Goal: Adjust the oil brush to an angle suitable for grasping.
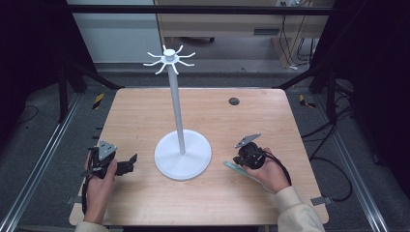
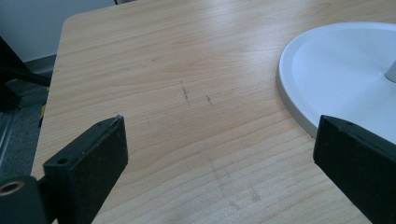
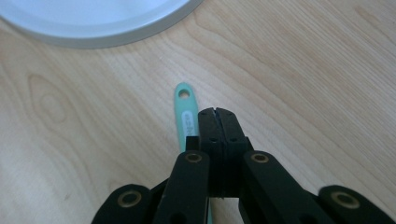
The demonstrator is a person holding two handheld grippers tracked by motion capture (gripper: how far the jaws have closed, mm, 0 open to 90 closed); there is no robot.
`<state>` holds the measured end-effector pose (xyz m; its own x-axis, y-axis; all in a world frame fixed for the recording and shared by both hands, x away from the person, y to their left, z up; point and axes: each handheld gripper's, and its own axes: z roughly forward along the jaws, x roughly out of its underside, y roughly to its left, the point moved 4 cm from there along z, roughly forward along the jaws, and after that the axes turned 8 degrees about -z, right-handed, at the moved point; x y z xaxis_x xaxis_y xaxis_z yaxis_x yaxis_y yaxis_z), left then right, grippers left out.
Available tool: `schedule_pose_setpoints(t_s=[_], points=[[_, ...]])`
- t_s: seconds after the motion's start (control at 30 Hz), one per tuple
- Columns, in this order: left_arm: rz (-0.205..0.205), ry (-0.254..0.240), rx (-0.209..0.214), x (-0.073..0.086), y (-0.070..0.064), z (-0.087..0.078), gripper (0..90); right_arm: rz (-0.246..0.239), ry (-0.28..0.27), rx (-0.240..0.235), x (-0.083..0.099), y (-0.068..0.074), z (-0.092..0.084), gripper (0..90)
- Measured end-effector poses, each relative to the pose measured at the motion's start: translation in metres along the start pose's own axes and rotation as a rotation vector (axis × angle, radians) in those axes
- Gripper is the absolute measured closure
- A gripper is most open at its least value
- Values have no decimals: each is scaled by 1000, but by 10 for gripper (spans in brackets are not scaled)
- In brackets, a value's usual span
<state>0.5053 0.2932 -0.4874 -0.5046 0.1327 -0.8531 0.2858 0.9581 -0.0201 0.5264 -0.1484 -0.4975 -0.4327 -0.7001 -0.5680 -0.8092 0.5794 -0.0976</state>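
— Teal utensil handle [image 3: 183, 108]: where did it lie?
— On the wooden table [image 1: 145, 111], beside my right gripper [image 3: 217, 112], jaws shut, empty. Left gripper [image 2: 219, 154] lay low, jaws wide, near the white stand [image 1: 183, 154]. Dark floor around.

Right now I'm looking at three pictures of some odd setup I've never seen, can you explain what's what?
A person sits at a wooden table, holding a hand-operated two-jaw gripper in each hand. One camera looks down from above; the other two ride on the grippers, looking along their black jaws. On the table stands a white hook stand with a round base and tall pole. The left gripper is open over bare wood. The right gripper is shut, with a mint green utensil handle beside and under its jaws; whether it grips that handle is unclear.
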Motion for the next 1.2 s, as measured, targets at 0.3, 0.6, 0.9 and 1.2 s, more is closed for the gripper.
schedule_pose_setpoints(t_s=[0.3,0.6,0.9,1.2], points=[[3,1,-1,0,0,1,27,-106,133,10,12,6,-29,900],[4,1,-2,0,-1,1,27,-147,246,-3,25,7,-37,891],[4,1,-2,0,0,1,27,-144,276,-29,28,7,-33,846],[3,3,-1,0,0,0,27,-154,325,-76,30,6,-25,756]])
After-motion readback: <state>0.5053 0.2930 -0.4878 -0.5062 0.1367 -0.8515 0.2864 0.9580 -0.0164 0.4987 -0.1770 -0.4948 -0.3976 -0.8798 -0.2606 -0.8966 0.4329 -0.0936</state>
